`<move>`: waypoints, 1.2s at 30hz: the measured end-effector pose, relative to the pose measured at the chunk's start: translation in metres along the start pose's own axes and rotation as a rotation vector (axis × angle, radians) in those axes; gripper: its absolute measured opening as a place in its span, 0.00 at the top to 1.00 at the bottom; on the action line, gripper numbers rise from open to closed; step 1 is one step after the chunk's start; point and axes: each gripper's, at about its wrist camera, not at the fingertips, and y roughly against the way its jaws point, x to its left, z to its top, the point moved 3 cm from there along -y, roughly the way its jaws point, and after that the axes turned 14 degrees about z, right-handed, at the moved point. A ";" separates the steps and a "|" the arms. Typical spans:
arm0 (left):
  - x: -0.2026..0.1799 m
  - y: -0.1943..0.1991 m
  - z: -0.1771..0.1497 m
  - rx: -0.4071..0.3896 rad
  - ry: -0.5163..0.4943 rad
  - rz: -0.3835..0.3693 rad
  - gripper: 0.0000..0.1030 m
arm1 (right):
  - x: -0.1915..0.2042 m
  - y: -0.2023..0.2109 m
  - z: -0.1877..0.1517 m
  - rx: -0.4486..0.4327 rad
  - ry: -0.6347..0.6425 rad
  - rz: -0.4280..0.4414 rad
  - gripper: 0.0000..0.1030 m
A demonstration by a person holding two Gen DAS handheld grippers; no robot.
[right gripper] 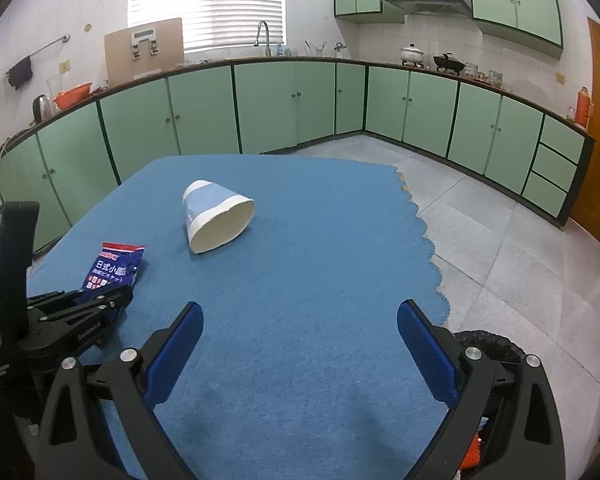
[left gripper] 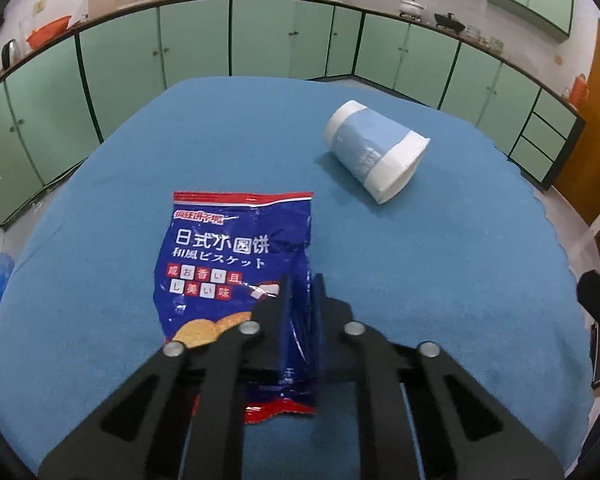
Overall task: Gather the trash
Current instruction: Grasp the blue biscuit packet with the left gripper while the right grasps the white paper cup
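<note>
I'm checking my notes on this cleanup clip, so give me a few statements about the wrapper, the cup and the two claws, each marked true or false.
1. The left claw is shut on the snack wrapper. True.
2. The paper cup stands upright. False: it lies on its side.
3. The right claw is open and holds nothing. True.
4. The cup sits on top of the wrapper. False: they lie apart on the blue tablecloth.

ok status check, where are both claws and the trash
Left claw shut on snack bag, bag on blue cloth. Right claw open, empty, over cloth. Paper cup on its side, untouched. Nothing in the way.
</note>
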 end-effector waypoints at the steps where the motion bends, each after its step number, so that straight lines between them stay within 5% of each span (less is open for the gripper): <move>1: 0.001 0.000 0.000 0.000 0.007 -0.008 0.96 | 0.000 -0.001 0.000 0.001 -0.001 0.002 0.07; 17: 0.018 0.021 0.031 -0.105 0.081 -0.051 1.00 | 0.017 -0.026 0.030 -0.040 0.035 0.040 0.09; 36: -0.002 -0.014 0.063 -0.128 0.083 -0.052 1.00 | 0.009 -0.117 0.064 0.030 -0.002 0.100 0.38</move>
